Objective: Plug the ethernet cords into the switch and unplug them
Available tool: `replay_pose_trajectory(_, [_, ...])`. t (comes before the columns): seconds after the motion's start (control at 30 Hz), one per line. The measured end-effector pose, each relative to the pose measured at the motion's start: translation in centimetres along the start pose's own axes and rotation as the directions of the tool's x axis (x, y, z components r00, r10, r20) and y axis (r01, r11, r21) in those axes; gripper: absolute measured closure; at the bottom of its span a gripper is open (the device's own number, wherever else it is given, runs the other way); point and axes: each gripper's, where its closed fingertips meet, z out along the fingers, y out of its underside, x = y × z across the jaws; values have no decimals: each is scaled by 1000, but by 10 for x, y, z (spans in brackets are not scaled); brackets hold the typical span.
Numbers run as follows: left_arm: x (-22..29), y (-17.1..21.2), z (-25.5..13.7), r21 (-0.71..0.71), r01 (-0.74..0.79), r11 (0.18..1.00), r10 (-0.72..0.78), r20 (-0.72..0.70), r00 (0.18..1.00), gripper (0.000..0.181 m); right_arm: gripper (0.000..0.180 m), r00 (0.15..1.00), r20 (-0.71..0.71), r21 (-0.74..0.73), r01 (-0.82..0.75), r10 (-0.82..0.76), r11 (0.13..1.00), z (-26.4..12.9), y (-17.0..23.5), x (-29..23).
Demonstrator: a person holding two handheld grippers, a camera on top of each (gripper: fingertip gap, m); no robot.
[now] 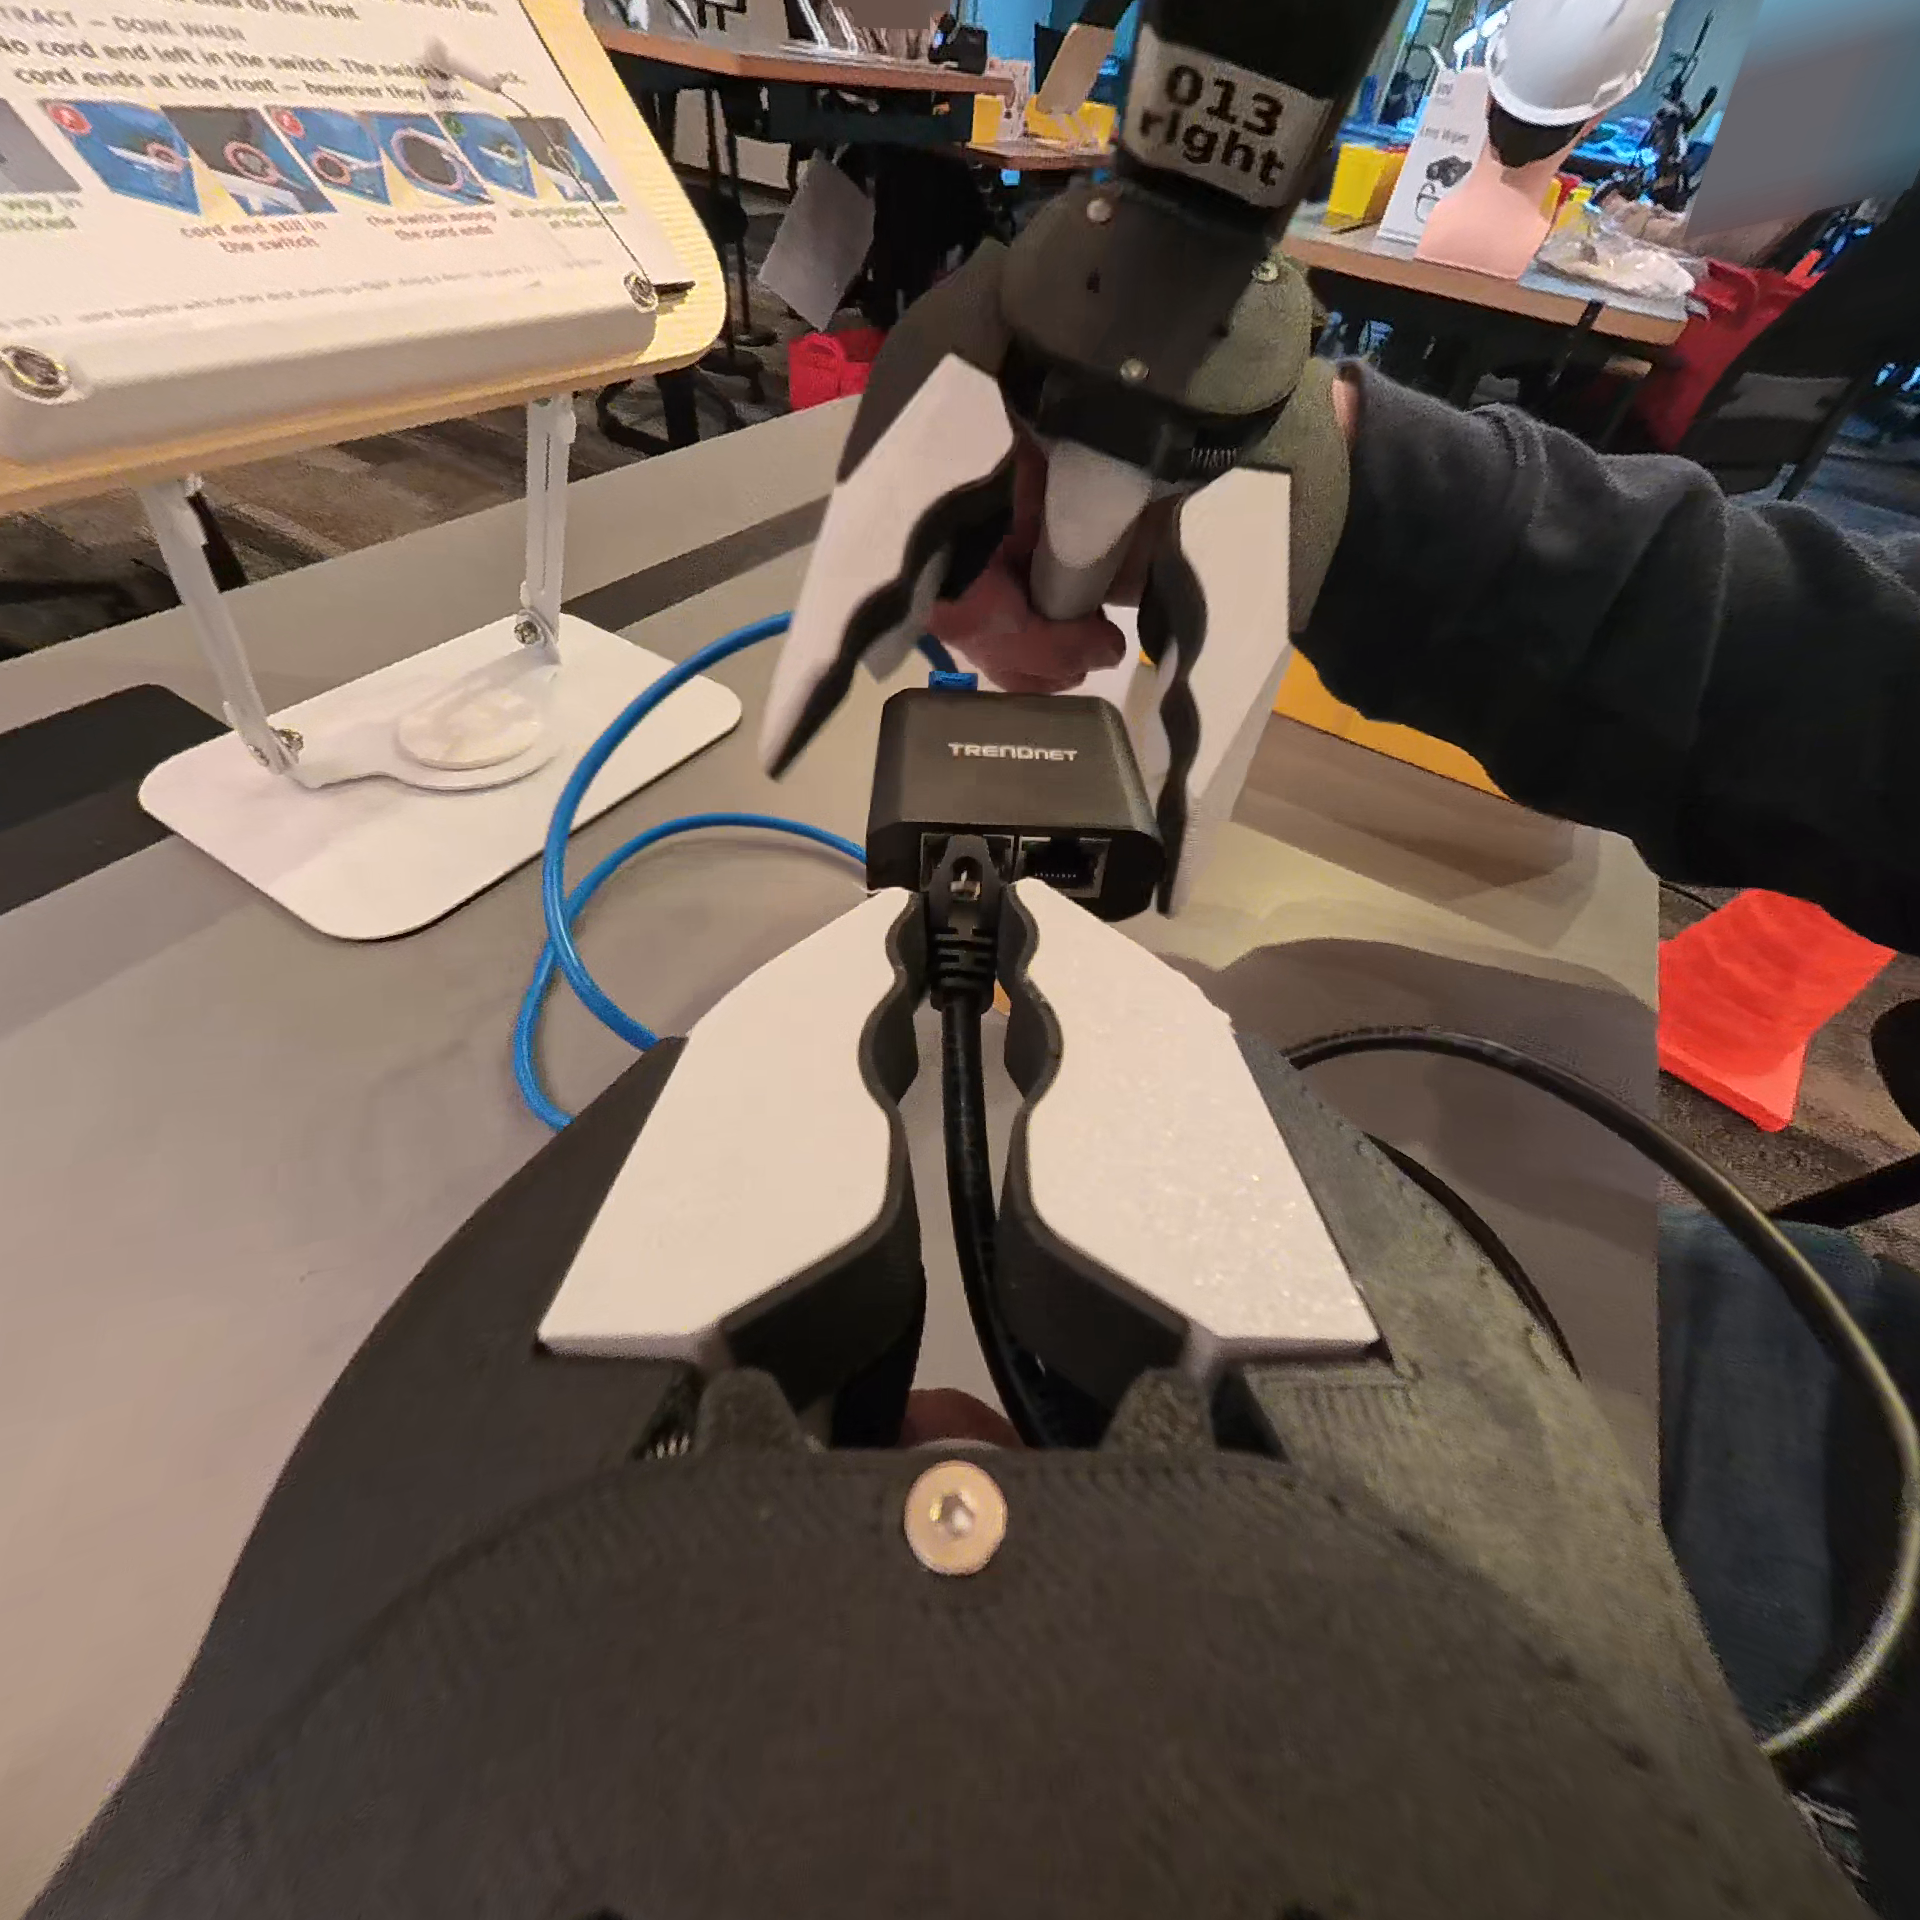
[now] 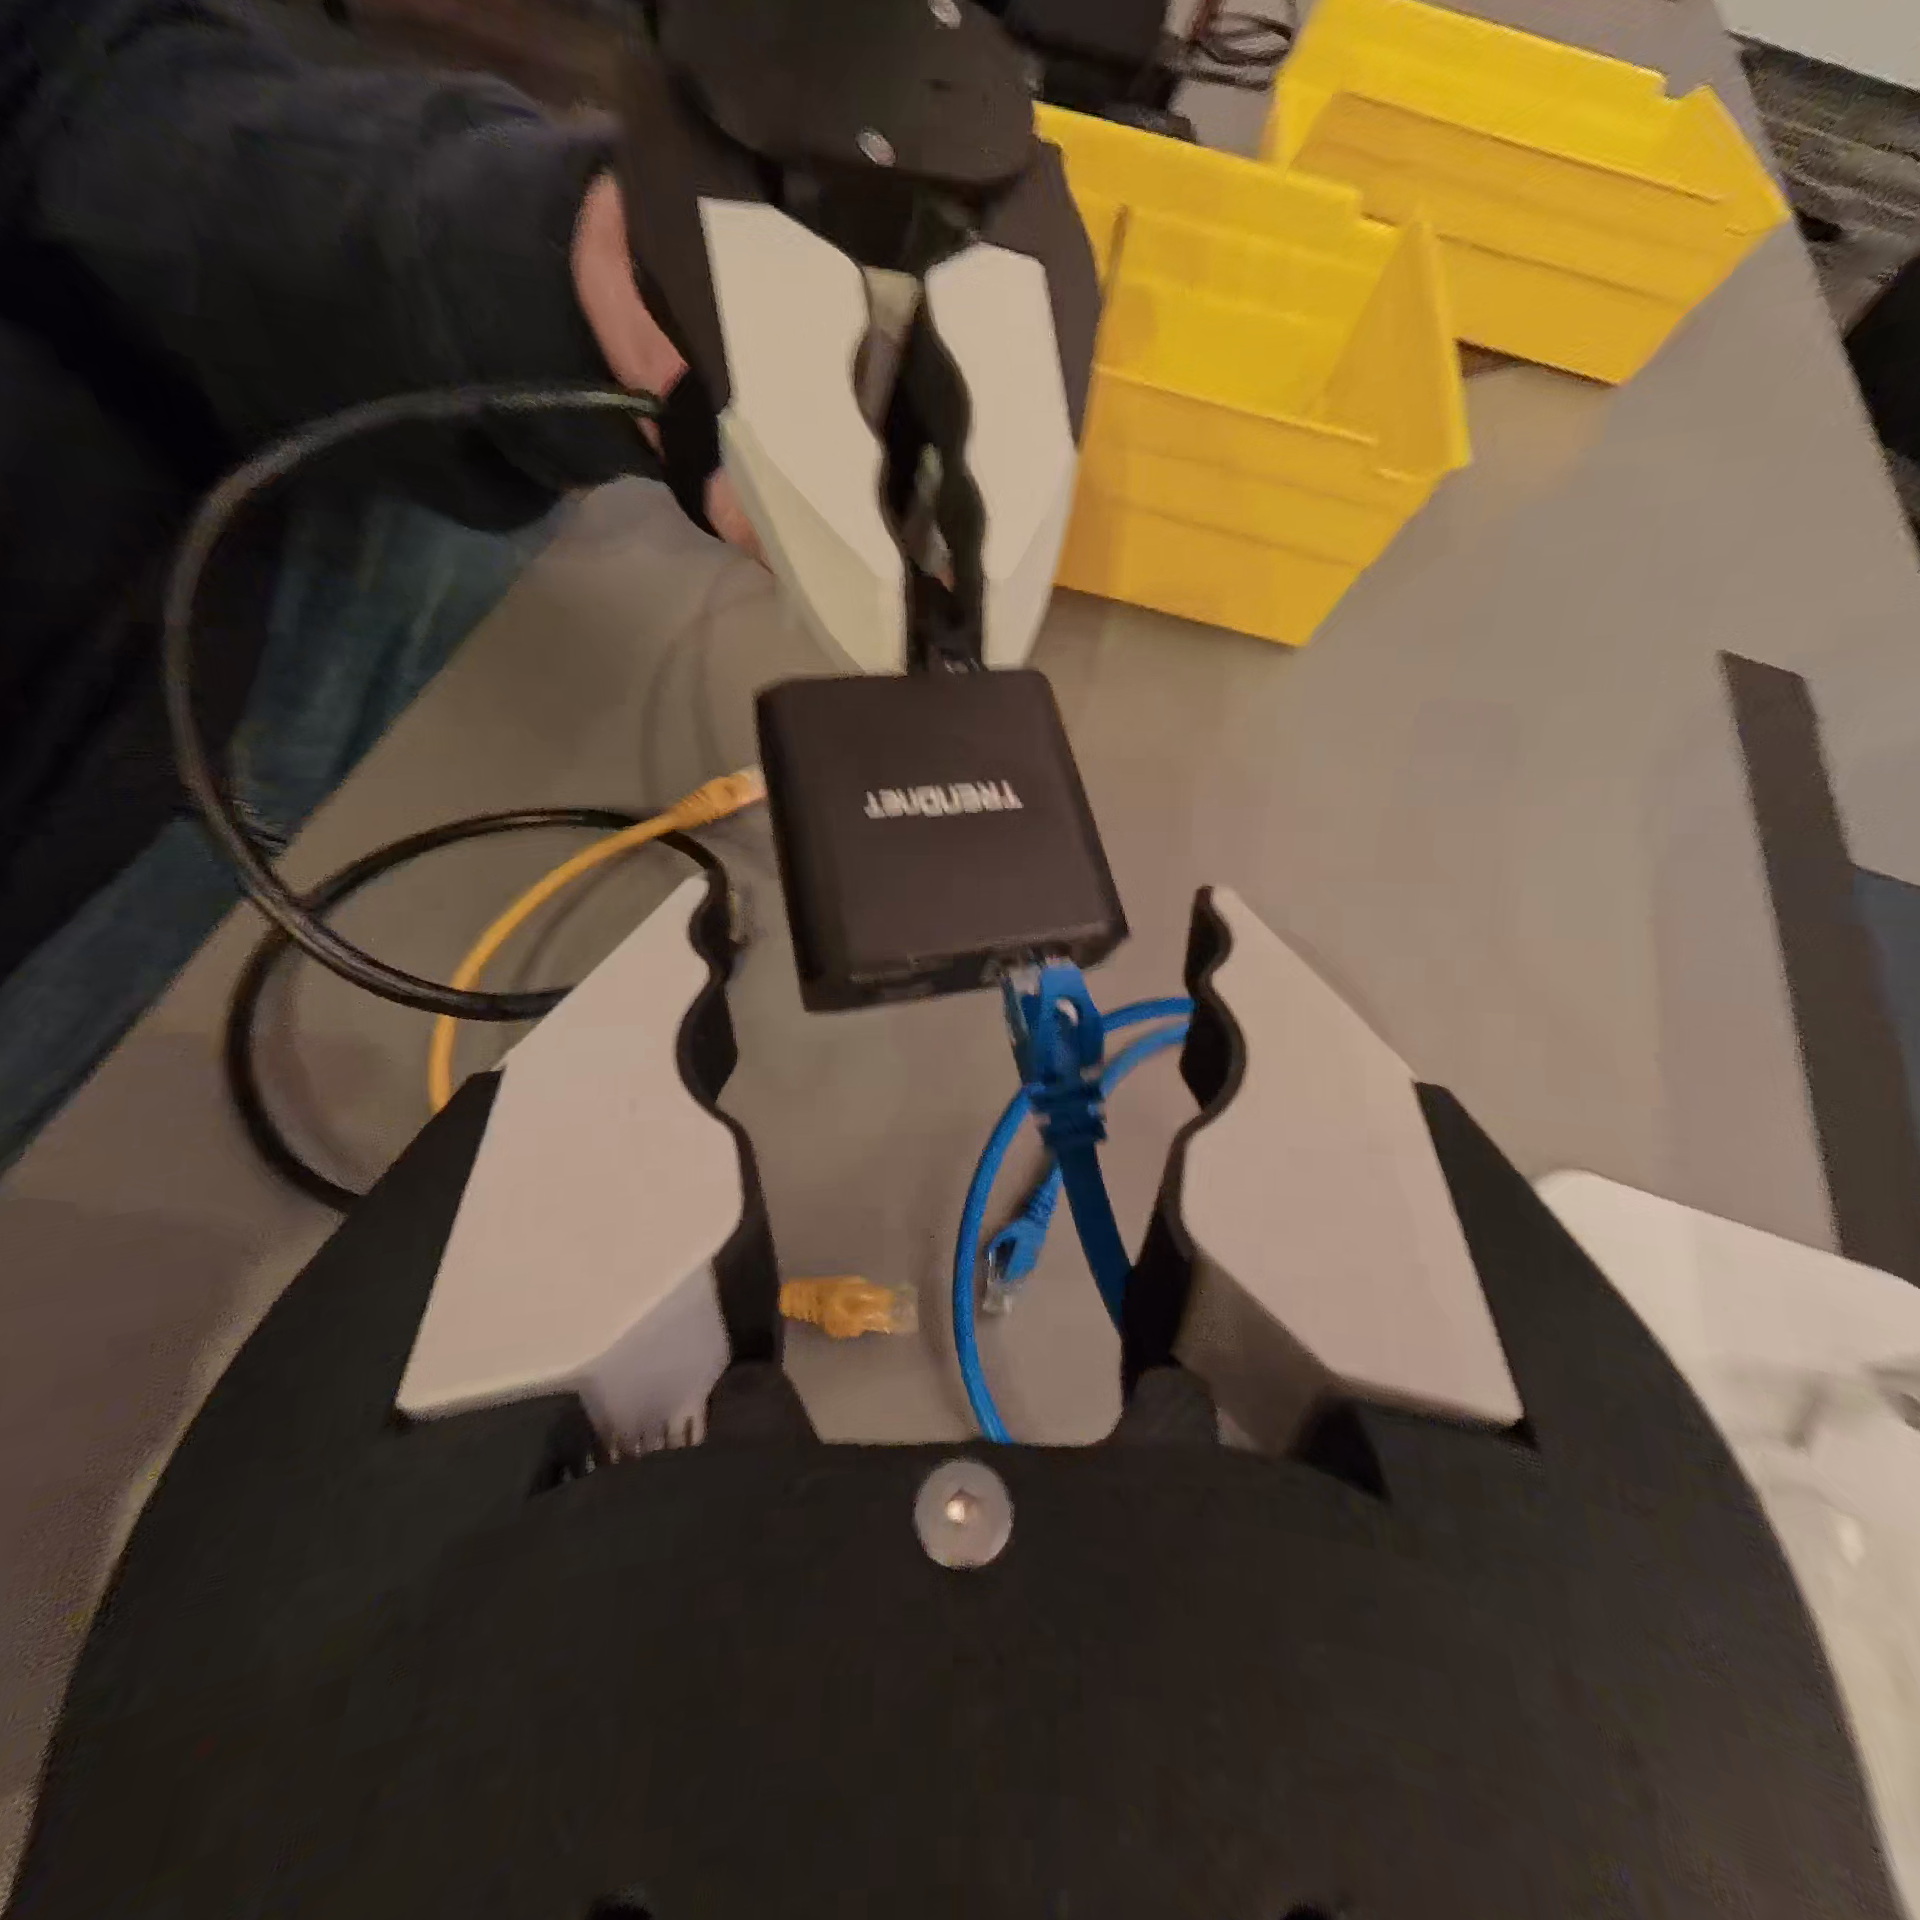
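A black switch (image 1: 1013, 774) lies on the grey table. My left gripper (image 1: 964, 914) is shut on the plug of a black cord (image 1: 966, 1143), and the plug sits in the switch's left front port. The right front port is empty. My right gripper (image 2: 956, 902) is open, with one finger on each side of the switch (image 2: 935, 831); I cannot tell whether they touch it. A blue cord (image 2: 1055, 1029) is plugged into the side of the switch nearest the right gripper. A yellow cord (image 2: 582, 873) lies loose, with one plug beside the switch. The left gripper (image 2: 940, 634) also shows in the right wrist view.
A white stand (image 1: 436, 810) with an instruction board (image 1: 312, 260) is on the table, left of the switch. Yellow bins (image 2: 1247, 416) stand beyond the switch in the right wrist view. The blue cord (image 1: 561, 883) loops by the stand. The black cord (image 2: 260, 623) loops past the table edge.
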Motion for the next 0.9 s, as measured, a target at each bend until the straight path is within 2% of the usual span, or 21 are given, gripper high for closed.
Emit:
replay_pose_trajectory(0.07, [3, 0, 3, 2, -13, 1000, 13, -6, 1000, 168, 111, 997, 62, 66, -37, 33, 997, -2, -9, -6])
replay_pose_trajectory(0.13, [5, 0, 5, 14, -13, 1000, 13, -11, 1000, 169, 116, 994, 91, 62, -71, 65, 996, -2, -6, -7])
replay_pose_trajectory(0.33, [7, 3, 5, 29, -8, 1000, 8, -30, 1000, 168, 118, 991, 110, 89, -81, 71, 993, -1, -6, -11])
replay_pose_trajectory(0.47, [8, 6, 6, -30, -55, 998, 55, -22, 998, 168, 118, 990, 118, 35, -86, 82, 996, -1, -2, -13])
replay_pose_trajectory(0.57, [6, 1, 1, -20, -92, 996, 92, 10, 996, 159, 118, 987, 130, 40, -97, 92, 994, -4, -2, -13])
replay_pose_trajectory(0.67, [8, 11, 3, -114, -119, 986, 120, 6, 993, 154, 118, 989, 123, 68, -95, 86, 993, -7, -7, -12])
replay_pose_trajectory(0.7, [9, 10, 4, -121, -125, 985, 127, 11, 992, 154, 118, 989, 125, 69, -92, 83, 993, -7, -8, -12])
replay_pose_trajectory(0.73, [9, 4, 4, -82, -128, 988, 131, 28, 991, 163, 118, 989, 129, 61, -86, 78, 994, -6, -8, -14])
replay_pose_trajectory(0.9, [14, -2, 6, -64, -123, 990, 125, 38, 991, 167, 118, 988, 139, 92, -87, 74, 992, -8, -9, -16])
